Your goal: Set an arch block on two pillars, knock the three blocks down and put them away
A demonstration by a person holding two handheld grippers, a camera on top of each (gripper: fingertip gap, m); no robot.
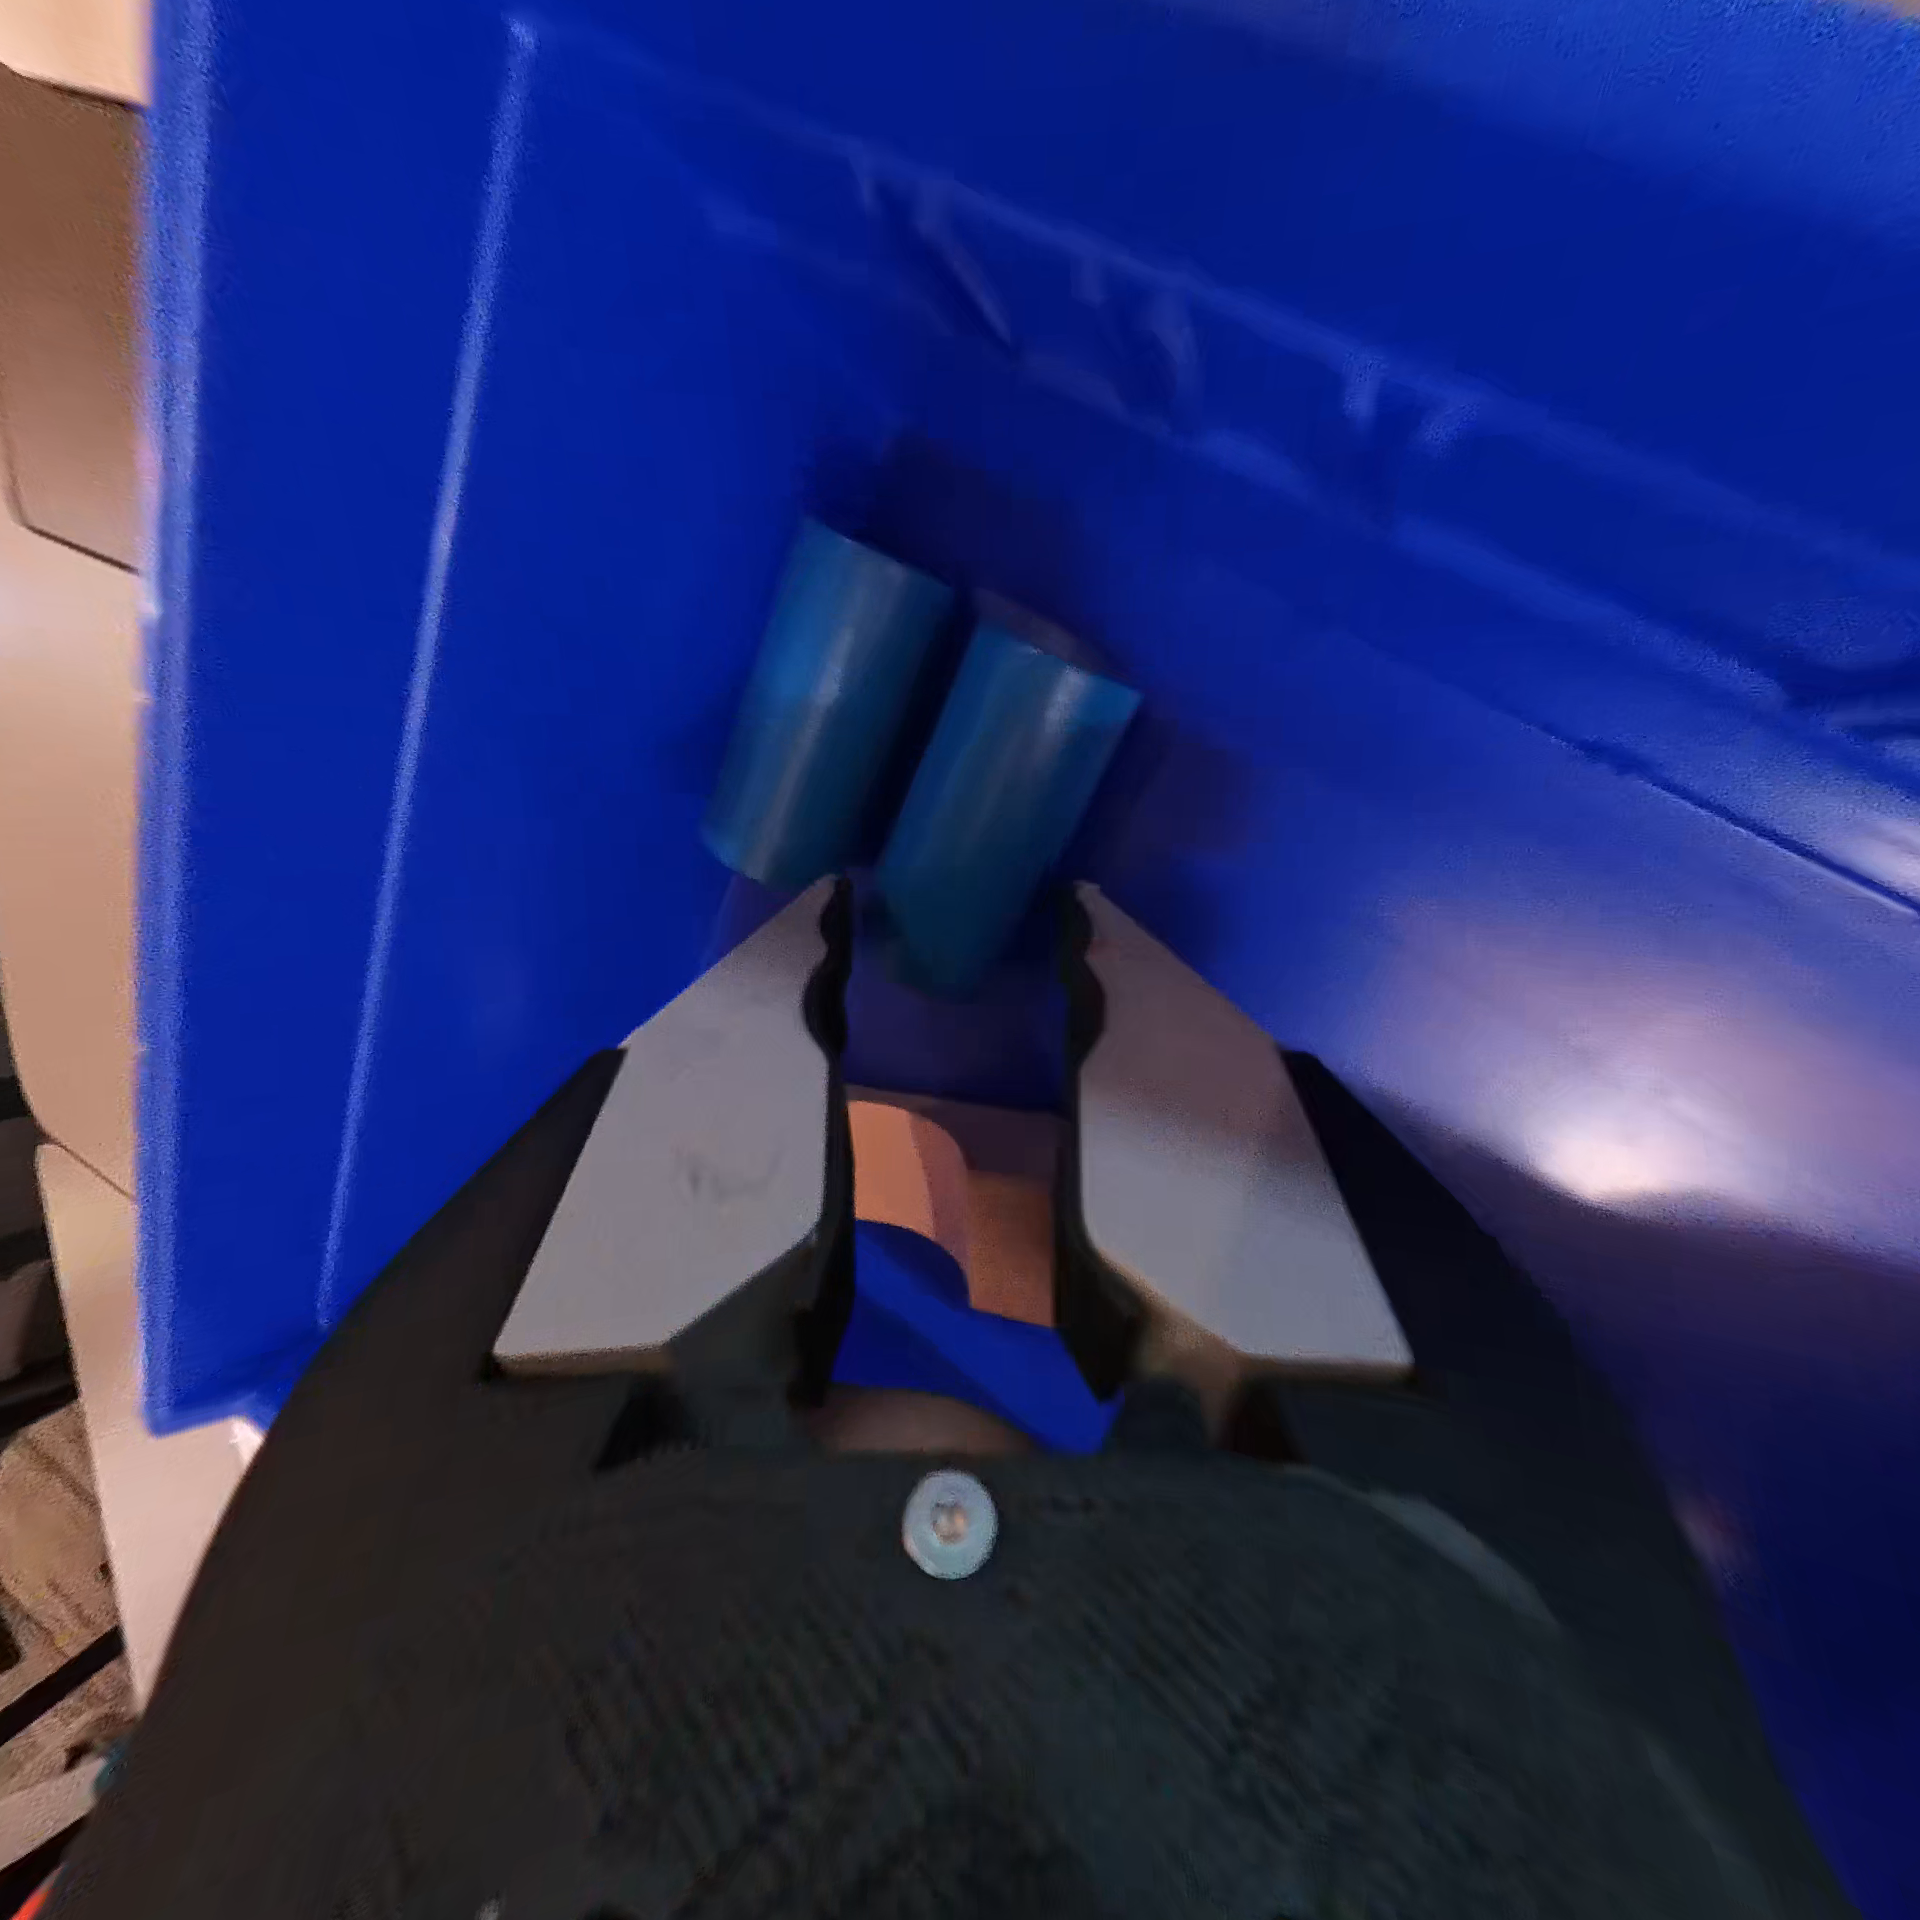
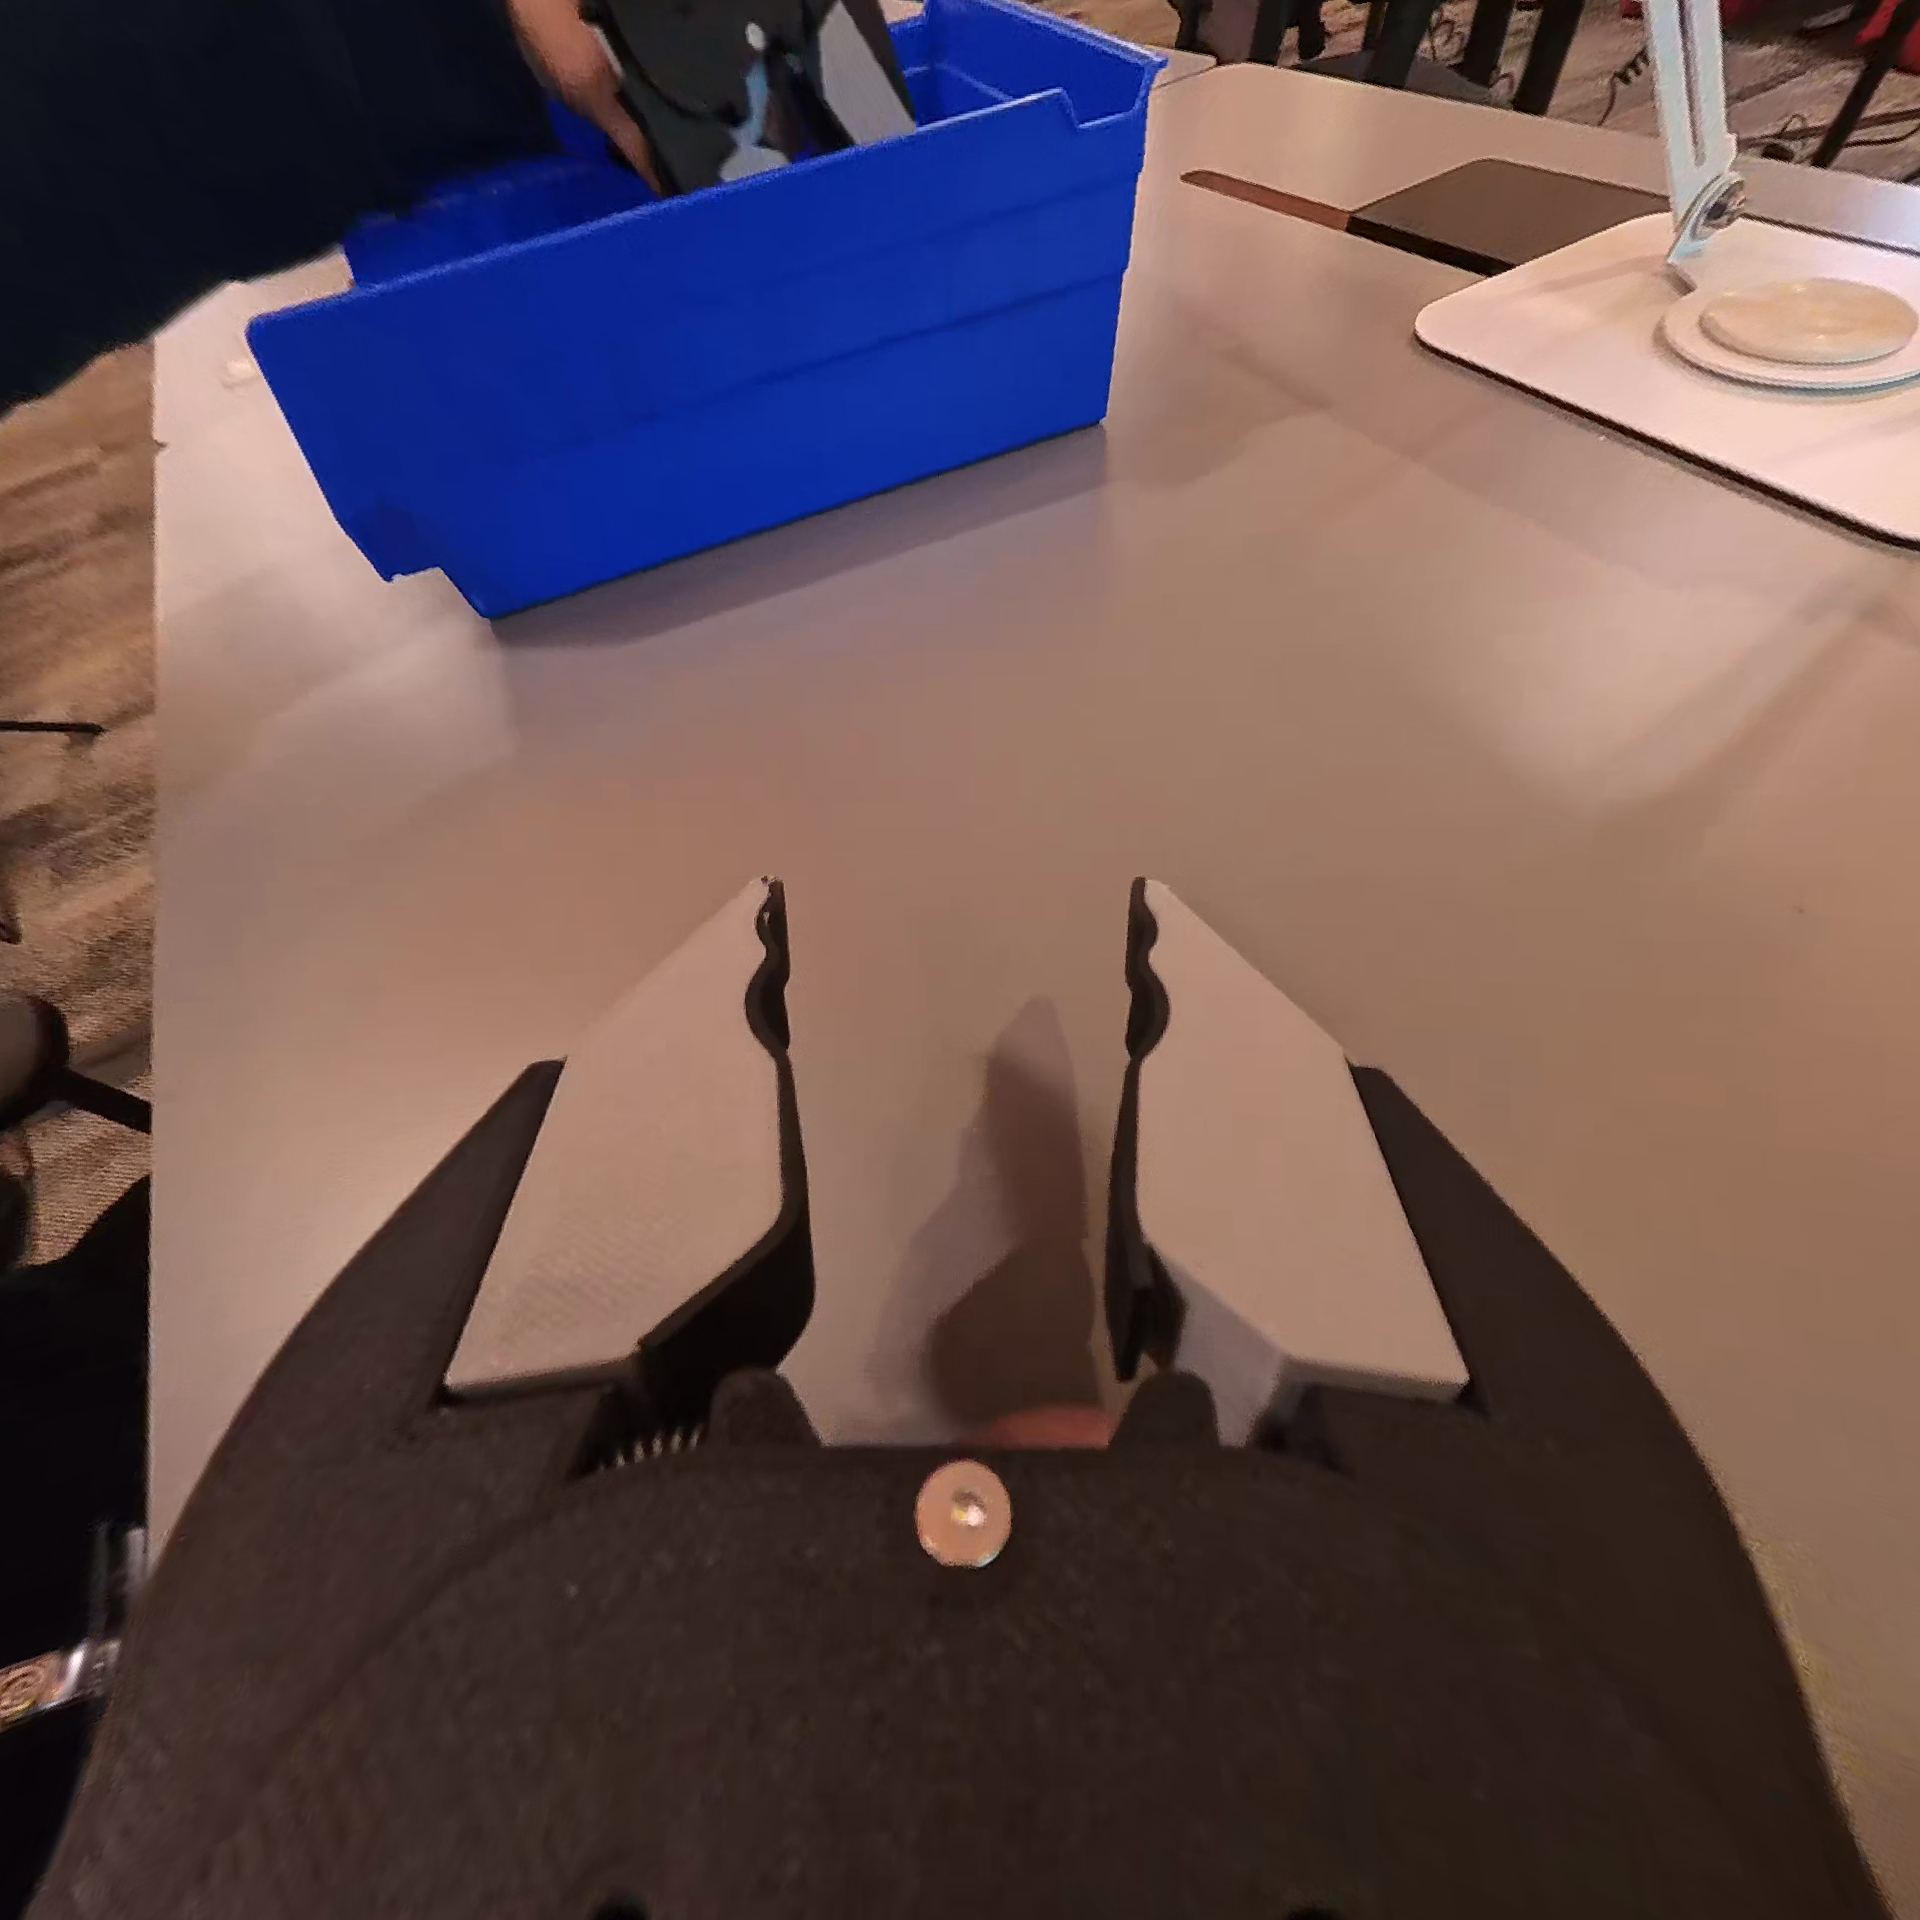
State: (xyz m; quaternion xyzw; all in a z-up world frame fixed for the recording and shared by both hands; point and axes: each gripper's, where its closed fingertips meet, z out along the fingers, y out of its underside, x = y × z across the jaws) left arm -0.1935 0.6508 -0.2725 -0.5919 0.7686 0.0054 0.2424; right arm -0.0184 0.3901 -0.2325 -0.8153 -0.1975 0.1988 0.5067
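My left gripper [image 1: 956, 904] is inside the blue bin [image 1: 1351, 312], pointing down at its floor. Its jaws are closed on a blue arch block [image 1: 935, 1309] with tan wood faces, held deep between the fingers. Two teal-blue cylinder pillars [image 1: 821, 707] [image 1: 997, 800] lie side by side on the bin floor just past the fingertips. In the right wrist view the bin [image 2: 727, 384] stands at the far left of the table, with the left gripper [image 2: 748, 94] and a hand reaching into it. My right gripper [image 2: 956, 894] is open and empty above the table.
The grey table [image 2: 1143, 675] lies between my right gripper and the bin. A white stand base [image 2: 1714, 364] and a dark flat pad [image 2: 1475, 213] sit at the far right. The table's left edge [image 2: 156, 831] drops to carpet. The gap from one gripper's tips to the other's is roughly 30 cm.
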